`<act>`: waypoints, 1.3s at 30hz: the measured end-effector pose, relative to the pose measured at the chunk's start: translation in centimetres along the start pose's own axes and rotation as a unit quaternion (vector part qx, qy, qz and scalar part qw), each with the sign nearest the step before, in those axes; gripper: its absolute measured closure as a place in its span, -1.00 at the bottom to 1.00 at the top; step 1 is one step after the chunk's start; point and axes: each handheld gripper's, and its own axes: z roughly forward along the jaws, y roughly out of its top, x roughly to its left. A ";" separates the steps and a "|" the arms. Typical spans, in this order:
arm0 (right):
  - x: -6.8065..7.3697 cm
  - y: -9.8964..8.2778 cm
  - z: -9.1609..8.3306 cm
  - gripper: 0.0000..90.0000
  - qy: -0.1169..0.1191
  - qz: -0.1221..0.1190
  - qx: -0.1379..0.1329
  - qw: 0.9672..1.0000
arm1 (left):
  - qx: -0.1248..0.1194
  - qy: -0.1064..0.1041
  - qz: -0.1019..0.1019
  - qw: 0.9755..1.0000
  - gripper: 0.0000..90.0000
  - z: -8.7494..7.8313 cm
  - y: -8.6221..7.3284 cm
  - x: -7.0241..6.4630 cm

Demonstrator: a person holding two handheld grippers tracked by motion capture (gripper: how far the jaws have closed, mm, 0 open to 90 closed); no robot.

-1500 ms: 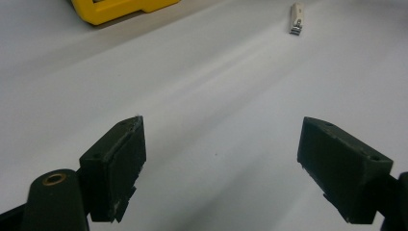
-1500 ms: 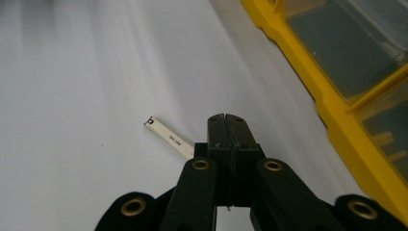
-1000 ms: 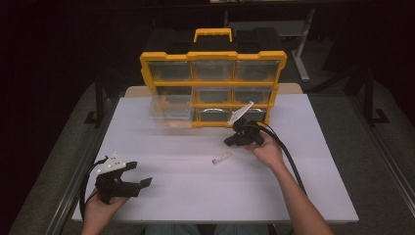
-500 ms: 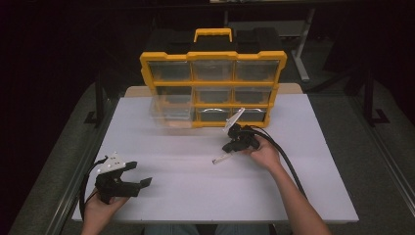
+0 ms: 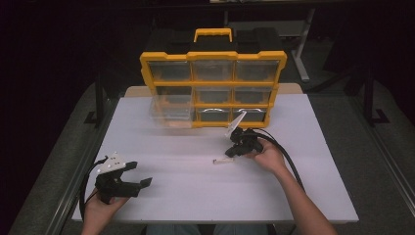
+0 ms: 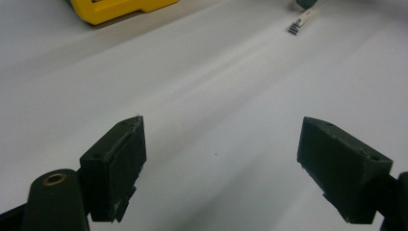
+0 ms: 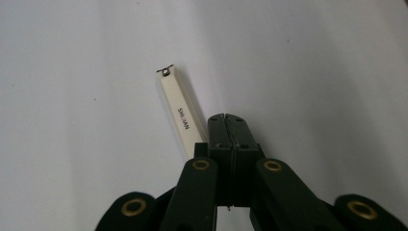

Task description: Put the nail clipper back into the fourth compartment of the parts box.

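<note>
A small white bar (image 5: 221, 160) with printed letters and a metal clip at one end lies flat on the white table (image 5: 195, 205). My right gripper (image 5: 231, 152) is shut, jaws pressed together with nothing between them. Its tip rests beside the near end of the white bar (image 7: 177, 102), which runs away along the left of the right gripper (image 7: 226, 121). My left gripper (image 5: 139, 175) hovers open over bare table at the near left. From the left gripper (image 6: 223, 142), the white bar (image 6: 303, 21) lies far ahead.
A yellow organizer case (image 5: 213, 88) with clear drawers stands upright at the back of the table. A clear drawer (image 5: 169, 111) sits on the table in front of its lower left corner. Table edges and metal rails run along both sides.
My right gripper has moved nearer and slightly left, down to the white bar. The bar and the left gripper have stayed put.
</note>
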 end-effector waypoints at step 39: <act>1.6 -1.3 -2.2 0.53 0.014 0.018 -0.084 0.996 | 0.004 0.000 0.005 1.000 -0.61 0.0 0.1 -0.1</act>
